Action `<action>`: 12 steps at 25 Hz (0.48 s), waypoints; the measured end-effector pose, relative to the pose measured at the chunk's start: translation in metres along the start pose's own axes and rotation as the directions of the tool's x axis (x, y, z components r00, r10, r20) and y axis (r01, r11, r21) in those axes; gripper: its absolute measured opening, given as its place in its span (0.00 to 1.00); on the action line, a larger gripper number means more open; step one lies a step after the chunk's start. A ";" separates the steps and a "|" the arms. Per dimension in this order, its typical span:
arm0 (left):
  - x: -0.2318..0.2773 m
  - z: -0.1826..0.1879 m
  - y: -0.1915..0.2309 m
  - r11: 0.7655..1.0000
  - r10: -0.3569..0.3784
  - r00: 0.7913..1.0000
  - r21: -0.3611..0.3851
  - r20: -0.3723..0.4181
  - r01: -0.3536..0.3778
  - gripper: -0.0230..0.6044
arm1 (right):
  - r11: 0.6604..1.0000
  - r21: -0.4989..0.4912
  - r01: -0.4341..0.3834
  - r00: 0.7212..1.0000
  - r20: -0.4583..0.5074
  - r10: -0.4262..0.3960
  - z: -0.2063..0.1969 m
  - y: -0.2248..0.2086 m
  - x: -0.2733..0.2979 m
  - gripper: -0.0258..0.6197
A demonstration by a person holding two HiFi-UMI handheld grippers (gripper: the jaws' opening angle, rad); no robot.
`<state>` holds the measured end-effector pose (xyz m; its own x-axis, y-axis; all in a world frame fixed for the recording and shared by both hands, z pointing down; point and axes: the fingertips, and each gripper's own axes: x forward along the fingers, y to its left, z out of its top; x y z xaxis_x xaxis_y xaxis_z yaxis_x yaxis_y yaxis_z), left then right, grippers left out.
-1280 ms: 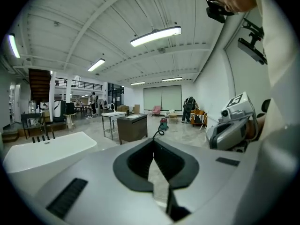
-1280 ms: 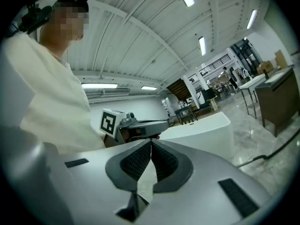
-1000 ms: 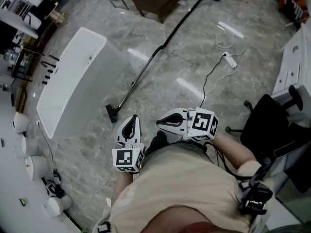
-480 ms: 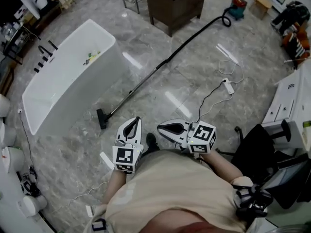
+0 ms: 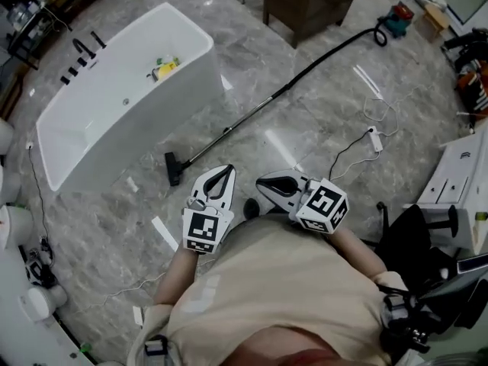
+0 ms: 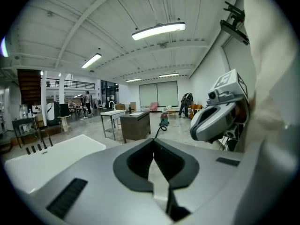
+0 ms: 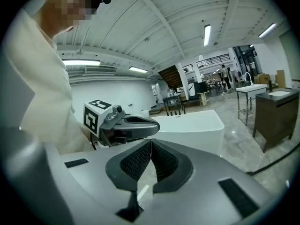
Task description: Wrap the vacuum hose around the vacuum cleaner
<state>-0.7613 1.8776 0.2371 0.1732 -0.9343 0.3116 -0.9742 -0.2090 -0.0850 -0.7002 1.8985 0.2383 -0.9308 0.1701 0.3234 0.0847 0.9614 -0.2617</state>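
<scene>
- We count two grippers. The left gripper (image 5: 226, 169) and the right gripper (image 5: 261, 181) are held side by side in front of the person's chest, above the floor.
- Both tongs are pinched fully together with nothing between them, as each gripper view shows (image 6: 153, 142) (image 7: 151, 142).
- There is one vacuum cleaner (image 5: 399, 19), standing far off near the top right, well apart from both grippers.
- Its one vacuum hose (image 5: 335, 49) lies stretched out across the floor, not wrapped. It runs into one wand (image 5: 229, 128) that ends in one floor head (image 5: 173, 168), near the left gripper's tips.
- We also see one white bathtub (image 5: 202, 75), one dark cabinet (image 5: 309, 6) and one power strip (image 5: 374, 139) on a white cable.
- Compared with a second ago, the vacuum cleaner has come fully into view and the bathtub sits higher in the picture. The tongs have stayed closed and empty.
</scene>
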 end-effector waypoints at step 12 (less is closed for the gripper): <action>-0.013 -0.040 0.061 0.979 0.147 0.985 -0.131 -0.089 -0.158 0.05 | 0.993 -0.002 -0.118 0.987 -0.110 0.117 0.014 -0.030 0.065 0.04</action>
<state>-0.8291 1.8883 0.2659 0.0149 -0.9253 0.3790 -0.9998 -0.0196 -0.0087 -0.7683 1.8776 0.2543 -0.8697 0.3039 0.3889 0.1945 0.9353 -0.2958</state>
